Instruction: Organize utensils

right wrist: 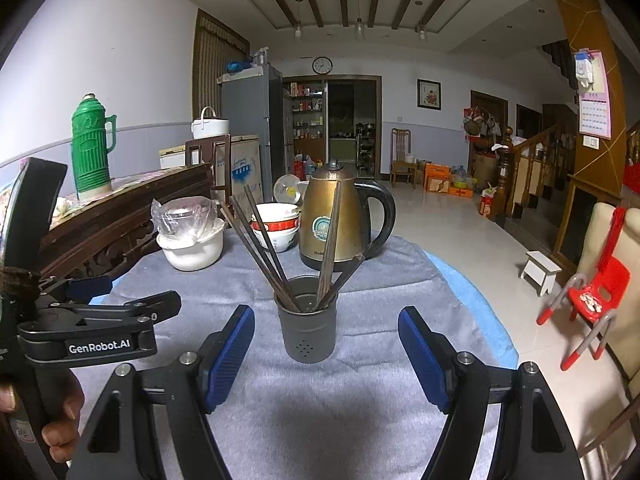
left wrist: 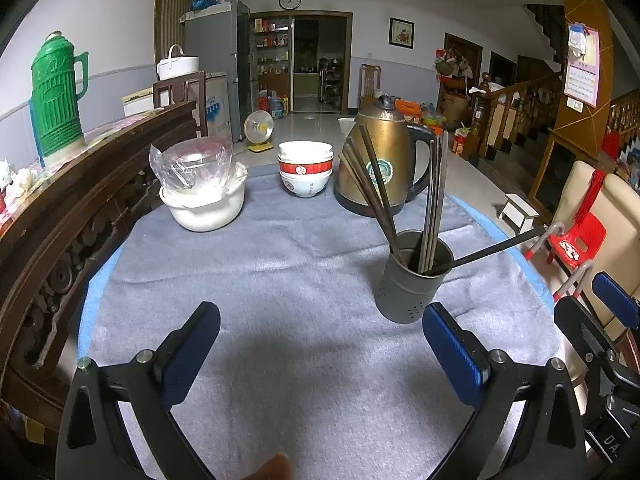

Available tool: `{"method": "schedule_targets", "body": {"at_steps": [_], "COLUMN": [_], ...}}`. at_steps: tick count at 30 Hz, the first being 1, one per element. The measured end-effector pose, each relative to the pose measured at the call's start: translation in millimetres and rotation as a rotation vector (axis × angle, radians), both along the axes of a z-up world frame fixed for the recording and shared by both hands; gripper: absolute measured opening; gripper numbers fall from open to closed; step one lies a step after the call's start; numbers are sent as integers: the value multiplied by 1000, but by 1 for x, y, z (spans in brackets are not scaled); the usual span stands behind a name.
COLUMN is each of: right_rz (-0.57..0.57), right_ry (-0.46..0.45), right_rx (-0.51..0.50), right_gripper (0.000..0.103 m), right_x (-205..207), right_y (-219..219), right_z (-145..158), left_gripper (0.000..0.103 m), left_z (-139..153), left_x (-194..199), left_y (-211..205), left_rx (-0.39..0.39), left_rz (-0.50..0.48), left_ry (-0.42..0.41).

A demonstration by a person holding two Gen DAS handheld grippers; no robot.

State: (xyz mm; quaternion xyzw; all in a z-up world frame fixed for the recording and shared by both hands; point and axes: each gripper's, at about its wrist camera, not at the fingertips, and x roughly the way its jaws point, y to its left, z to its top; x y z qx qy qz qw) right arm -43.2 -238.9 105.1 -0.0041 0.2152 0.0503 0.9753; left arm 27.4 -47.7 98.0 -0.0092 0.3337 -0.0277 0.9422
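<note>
Nearest us, the left gripper (left wrist: 320, 344) and the right gripper (right wrist: 326, 354) both hover with blue pads spread wide and nothing between them, over the grey cloth (left wrist: 280, 264) covering the desk (left wrist: 94, 292). Just beyond the right gripper stands the dark grey perforated holder (right wrist: 307, 330), upright on the cloth, with dark chopsticks (right wrist: 264, 248) fanned out of it, some leaning left, some right; we count perhaps nine, though they overlap. Farther back sit a white pot (left wrist: 204, 208), stacked bowls (left wrist: 306, 168) and a brass-coloured kettle (right wrist: 340, 216).
</note>
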Motion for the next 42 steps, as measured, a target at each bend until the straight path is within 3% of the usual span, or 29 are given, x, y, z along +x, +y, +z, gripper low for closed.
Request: {"method": "schedule_targets", "body": {"at_steps": [42], "right_rz": [3], "right_ry": [4], "right_rx": [-15], "right_gripper": [78], "right_x": [13], "right_y": [-4], "right_z": [-1], "left_gripper": [103], "left_z": [8], "left_x": [6], "left_y": [-12], "left_rx": [0], "left_rz": [-49], "left_ry": [-12]}}
